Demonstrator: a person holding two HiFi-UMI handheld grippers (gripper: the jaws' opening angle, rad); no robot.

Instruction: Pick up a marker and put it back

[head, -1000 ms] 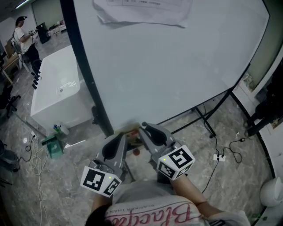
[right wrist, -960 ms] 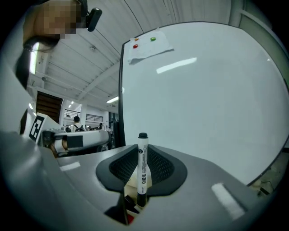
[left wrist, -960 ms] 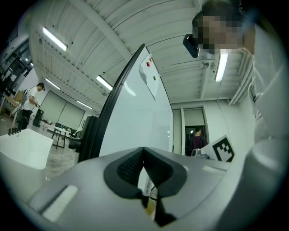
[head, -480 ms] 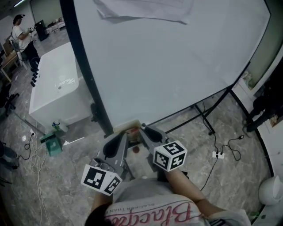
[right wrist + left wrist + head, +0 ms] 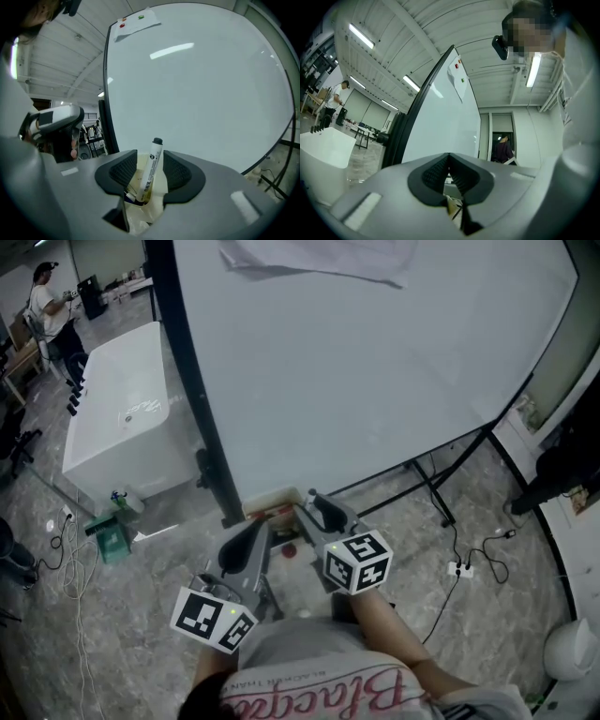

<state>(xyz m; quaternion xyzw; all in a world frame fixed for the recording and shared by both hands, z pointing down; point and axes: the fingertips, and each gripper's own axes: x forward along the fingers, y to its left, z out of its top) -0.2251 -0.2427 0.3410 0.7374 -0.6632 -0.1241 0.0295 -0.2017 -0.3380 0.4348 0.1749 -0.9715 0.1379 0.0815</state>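
Observation:
A white marker (image 5: 151,171) with a black cap stands tilted in a cream holder (image 5: 140,212) at the foot of the whiteboard (image 5: 201,84). My right gripper (image 5: 150,163) has its jaws on either side of the marker and they are opening; a small gap shows at each pad. In the head view the right gripper (image 5: 315,510) reaches to the holder (image 5: 272,515) at the board's lower edge. My left gripper (image 5: 251,542) hovers just left of it, shut with nothing between its pads (image 5: 436,171).
The whiteboard (image 5: 375,362) stands on a black frame with legs (image 5: 431,488); paper (image 5: 319,257) is pinned at its top. A white tub-like unit (image 5: 117,427) lies left, with a green item (image 5: 111,540) near it. Cables and a power strip (image 5: 459,570) lie on the floor. A person (image 5: 45,306) stands far left.
My right gripper has moved forward and up to the holder at the board's foot. The left gripper has hardly moved.

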